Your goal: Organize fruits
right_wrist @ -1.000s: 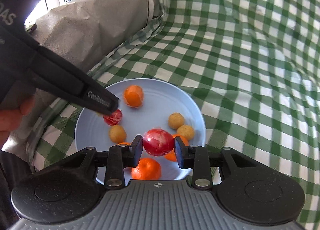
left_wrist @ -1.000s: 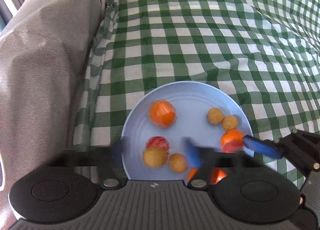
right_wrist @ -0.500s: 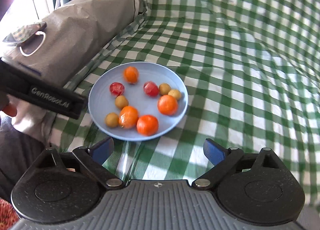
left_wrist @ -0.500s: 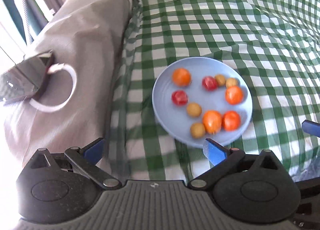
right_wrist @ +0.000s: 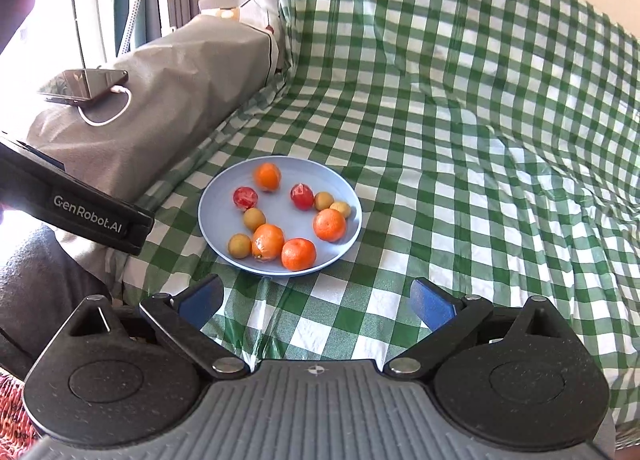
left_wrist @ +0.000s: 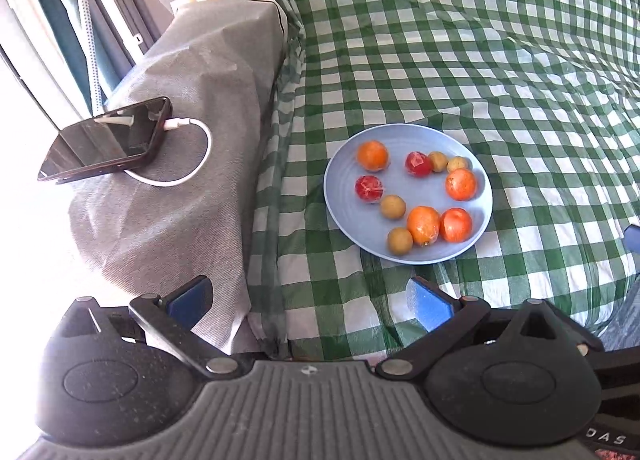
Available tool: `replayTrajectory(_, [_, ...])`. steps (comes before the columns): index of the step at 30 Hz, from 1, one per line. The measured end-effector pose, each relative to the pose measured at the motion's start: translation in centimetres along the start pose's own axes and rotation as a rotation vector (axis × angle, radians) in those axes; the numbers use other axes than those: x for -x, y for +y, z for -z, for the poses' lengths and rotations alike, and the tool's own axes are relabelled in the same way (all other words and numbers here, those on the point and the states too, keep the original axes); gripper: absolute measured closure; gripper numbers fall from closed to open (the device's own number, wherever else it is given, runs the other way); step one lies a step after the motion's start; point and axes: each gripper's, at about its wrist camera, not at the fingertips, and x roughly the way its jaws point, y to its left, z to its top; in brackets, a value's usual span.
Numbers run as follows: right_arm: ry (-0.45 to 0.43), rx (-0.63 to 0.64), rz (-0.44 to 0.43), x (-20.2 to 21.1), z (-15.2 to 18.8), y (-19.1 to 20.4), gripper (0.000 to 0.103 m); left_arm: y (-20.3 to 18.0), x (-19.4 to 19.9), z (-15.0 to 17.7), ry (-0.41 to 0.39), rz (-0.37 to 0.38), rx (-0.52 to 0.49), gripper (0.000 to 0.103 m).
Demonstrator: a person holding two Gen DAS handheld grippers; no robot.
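A light blue plate (left_wrist: 344, 196) (right_wrist: 216, 220) lies on the green checked cloth. On it are several oranges (left_wrist: 461, 184) (right_wrist: 329, 225), two red fruits (left_wrist: 418, 164) (right_wrist: 301, 196) and several small tan fruits (left_wrist: 393, 207) (right_wrist: 254, 219). My left gripper (left_wrist: 308, 300) is open and empty, held back from the plate's near left side. My right gripper (right_wrist: 316, 300) is open and empty, just short of the plate's near rim. The left gripper's black body (right_wrist: 76, 212) shows at the left of the right wrist view.
A grey covered block (left_wrist: 192, 140) (right_wrist: 160, 100) stands left of the plate with a phone (left_wrist: 104, 140) (right_wrist: 84, 86) and white cable (left_wrist: 192, 164) on top. The green checked cloth (left_wrist: 480, 60) (right_wrist: 480, 140) spreads wrinkled to the right and rises at the back.
My right gripper let go of a red fruit onto the plate and opened. Both grippers pulled back and up from the plate, and the left one opened wide.
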Motion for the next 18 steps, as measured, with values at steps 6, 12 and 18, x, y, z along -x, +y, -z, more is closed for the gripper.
replayTrajectory(6, [-0.038, -0.006, 0.009, 1.3, 0.1, 0.1, 0.003, 0.0, 1.1, 0.5, -0.009, 0.005, 0.003, 0.0])
replayTrajectory(12, [-0.054, 0.003, 0.007, 2.0, 0.2, 0.3, 0.003, -0.2, 1.5, 0.7, -0.012, 0.008, -0.005, 0.0])
replayTrajectory(18, [-0.059, 0.0, 0.012, 2.2, 0.3, 0.3, 0.003, -0.3, 1.4, 0.8, -0.012, 0.005, -0.014, 0.0])
